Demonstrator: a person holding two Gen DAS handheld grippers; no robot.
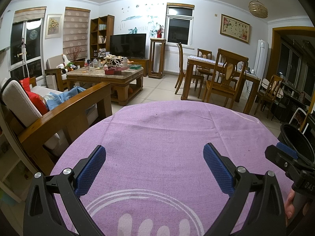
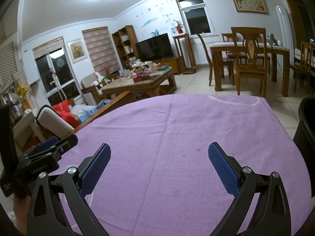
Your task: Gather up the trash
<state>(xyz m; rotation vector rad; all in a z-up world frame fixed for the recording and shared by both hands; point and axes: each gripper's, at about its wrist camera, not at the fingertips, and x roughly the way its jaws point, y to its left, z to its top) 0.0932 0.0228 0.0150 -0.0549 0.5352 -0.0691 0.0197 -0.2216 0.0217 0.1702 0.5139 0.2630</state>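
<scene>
From the left wrist camera, the left claw (image 1: pixel 154 166) hangs above a round surface covered in a lilac woven cloth (image 1: pixel 177 137), its two blue textured pads (image 1: pixel 90 172) spread wide with nothing between them. White printed rings and rounded bars mark the cloth near the bottom edge. The cloth is bare; no scrap of trash shows on it. At the far right, the right claw (image 1: pixel 285 153) enters the frame, one blue pad visible, and fingertips of the person's hand (image 1: pixel 289 204) curl round its handle. Just behind it stands a black round plastic bin (image 1: pixel 295 139), its open mouth showing beside the surface's right edge. Beyond lie a wooden-armed sofa with white and red cushions (image 1: pixel 29 106), a cluttered wooden coffee table (image 1: pixel 106 74), a black television (image 1: pixel 128 43) and a wooden dining table with chairs (image 1: pixel 220 68).

From the right wrist camera, the right claw (image 2: pixel 159 163) is likewise parted wide and empty above the same lilac cloth (image 2: pixel 177 122), which shows a crease down its middle and a few small dark specks. The left claw (image 2: pixel 53 145) pokes in at the left edge; how far it is open cannot be told from here. The black bin's ribbed wall (image 2: pixel 307 129) rises at the right edge, beside the surface.
</scene>
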